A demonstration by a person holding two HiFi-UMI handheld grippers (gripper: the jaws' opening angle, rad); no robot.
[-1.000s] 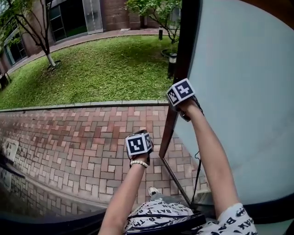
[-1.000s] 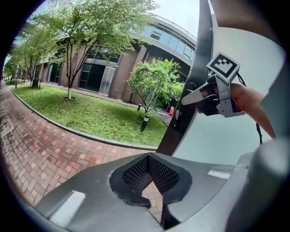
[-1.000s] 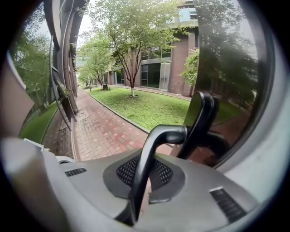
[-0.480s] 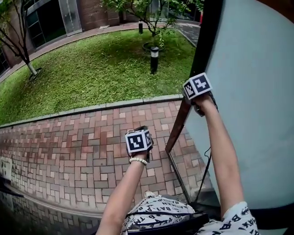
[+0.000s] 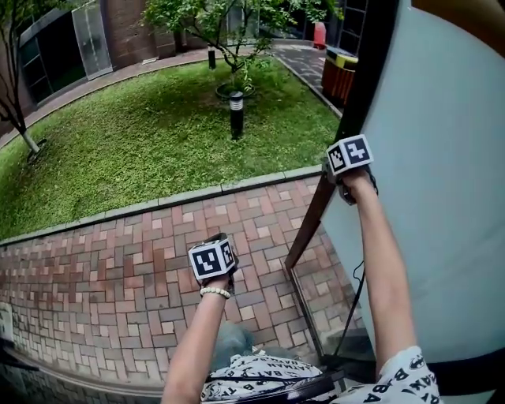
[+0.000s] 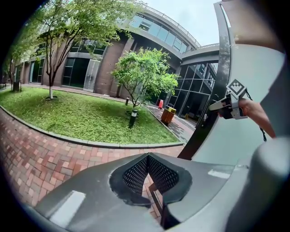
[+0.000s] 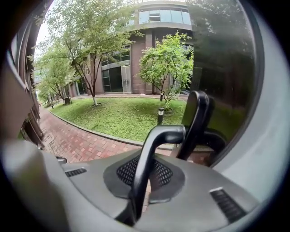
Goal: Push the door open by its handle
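At two o'clock, right gripper [image 7: 146,174] clamps the door handle [image 7: 156,139].
Past the door edge [image 5: 312,215], brick paving [image 5: 130,264] lies open; left gripper [image 6: 147,174] closed, empty.

1. Underfoot: red-brown brick paving [image 5: 118,268], laid in a herringbone pattern and sweeping away to the left.
2. A pale stone kerb [image 5: 197,193] curves along its far edge, and past it lies a thick green lawn [image 5: 158,134].
3. On the grass stands a small leafy tree [image 5: 229,16] with a short black bollard lamp [image 5: 235,114] just beside it (a second lamp stands further back).
4. At the right, a brown bin [image 5: 341,75] sits by the path.
5. A curved brick building [image 6: 108,63] with dark glazing wraps round the courtyard.
6. There's soft, even daylight under a pale sky [image 6: 195,18].
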